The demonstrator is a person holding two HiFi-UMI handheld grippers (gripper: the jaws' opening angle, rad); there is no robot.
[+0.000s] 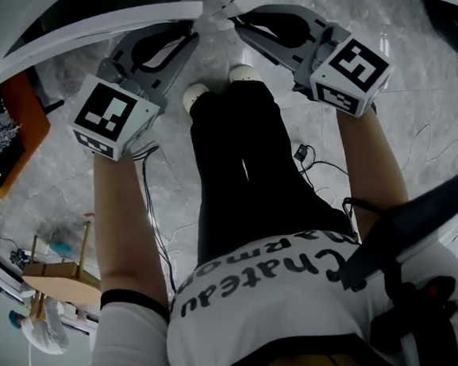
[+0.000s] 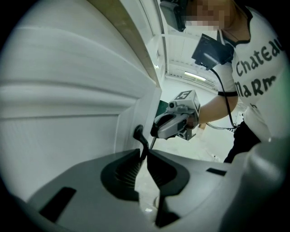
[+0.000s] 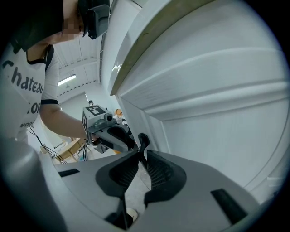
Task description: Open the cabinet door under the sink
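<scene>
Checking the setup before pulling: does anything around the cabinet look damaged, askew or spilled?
Nothing stands out. The left door and right door look intact; the left gripper is shut on the left handle, the right gripper on the right handle. Only a loose cable trails on the floor.

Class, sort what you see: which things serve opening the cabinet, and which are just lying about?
Job:
left gripper, shut on left handle
right gripper, shut on right handle
left door
right door

Lying about:
wooden table
cable
</scene>
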